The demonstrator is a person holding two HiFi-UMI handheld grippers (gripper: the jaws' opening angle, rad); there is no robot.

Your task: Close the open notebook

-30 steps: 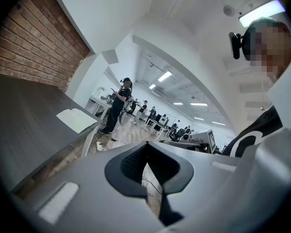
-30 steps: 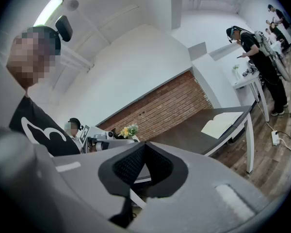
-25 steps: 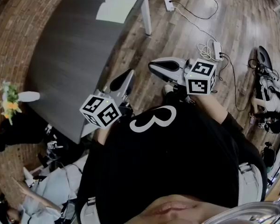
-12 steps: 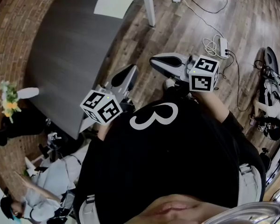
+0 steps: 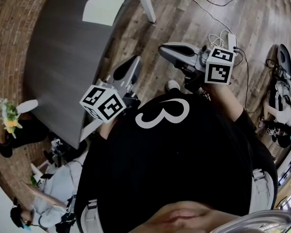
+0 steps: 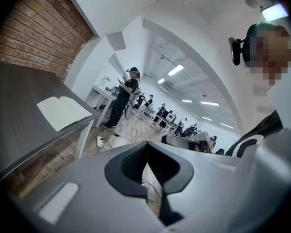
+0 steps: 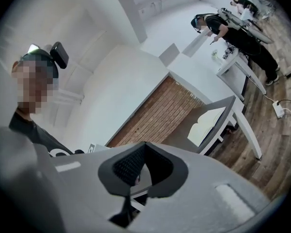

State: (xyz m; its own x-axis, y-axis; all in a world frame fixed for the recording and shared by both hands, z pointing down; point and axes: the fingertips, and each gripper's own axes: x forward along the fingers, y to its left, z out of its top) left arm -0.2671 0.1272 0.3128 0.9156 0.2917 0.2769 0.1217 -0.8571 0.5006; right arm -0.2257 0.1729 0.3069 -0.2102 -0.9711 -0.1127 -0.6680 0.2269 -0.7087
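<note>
The open notebook [image 5: 106, 4] lies with pale blank pages up at the far end of the dark grey table [image 5: 68, 57]. It also shows in the left gripper view as the notebook [image 6: 63, 111] on the left, and in the right gripper view as the notebook [image 7: 206, 125] near the table's corner. My left gripper [image 5: 131, 64] hovers over the table's near edge, jaws shut with nothing between them. My right gripper [image 5: 162, 47] is held over the wooden floor to the table's right, also shut and empty. Both are well short of the notebook.
The table's white leg [image 5: 146, 4] stands beside the notebook's corner. Power strips and cables [image 5: 228, 38] lie on the wooden floor at right. A vase of flowers [image 5: 12, 113] sits at left by the brick wall. A person [image 6: 126, 98] stands farther down the room.
Both grippers have travelled forward toward the table's far end. The notebook has slid toward the top left of the head view, and the right gripper has rolled a little.
</note>
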